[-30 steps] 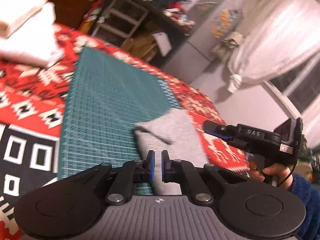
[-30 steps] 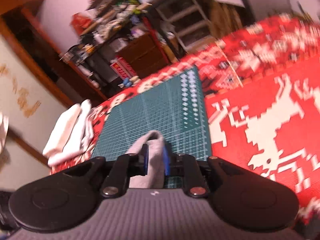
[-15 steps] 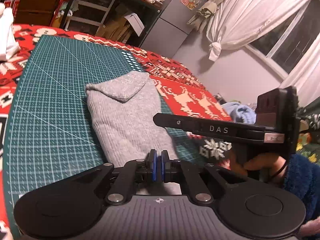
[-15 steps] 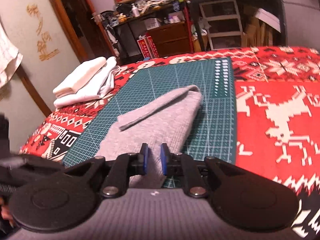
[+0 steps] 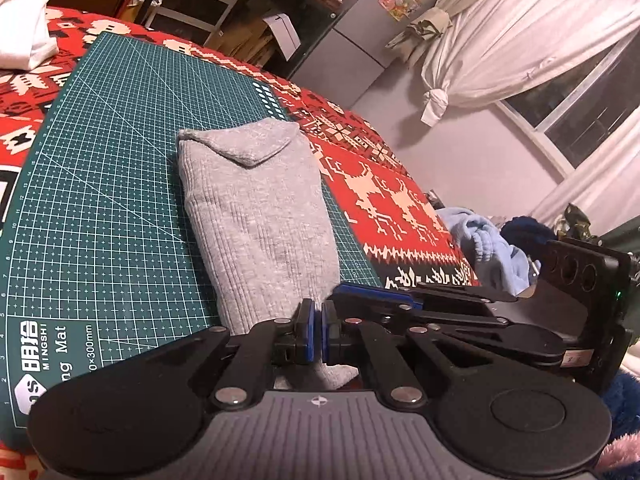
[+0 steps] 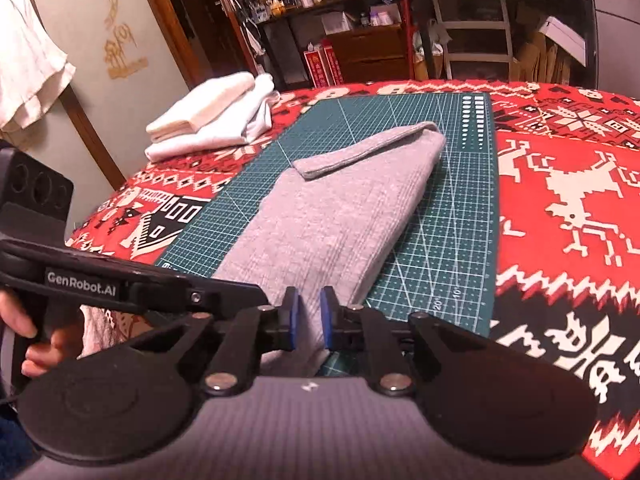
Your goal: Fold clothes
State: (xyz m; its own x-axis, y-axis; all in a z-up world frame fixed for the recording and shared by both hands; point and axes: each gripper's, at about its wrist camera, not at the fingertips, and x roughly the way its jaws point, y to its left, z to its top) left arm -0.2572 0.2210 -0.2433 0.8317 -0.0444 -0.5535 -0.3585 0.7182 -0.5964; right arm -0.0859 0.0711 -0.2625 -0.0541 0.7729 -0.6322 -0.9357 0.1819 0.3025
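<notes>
Two grippers are parked at the near end of the grey knit garment (image 5: pixel 256 216), which lies folded lengthwise on the green cutting mat (image 5: pixel 100 184). The left gripper (image 5: pixel 317 334) is pinched closed on that near edge, as far as can be judged. The right gripper (image 6: pixel 308 318) has a narrow gap with cloth sitting in it; whether it's actually pinched can't be told. Both corners should probably be lifted evenly so the fold lands square.

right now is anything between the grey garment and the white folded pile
Nothing visible. Between the grey garment and the white folded pile lie only bare green cutting mat and red patterned cloth.
</notes>
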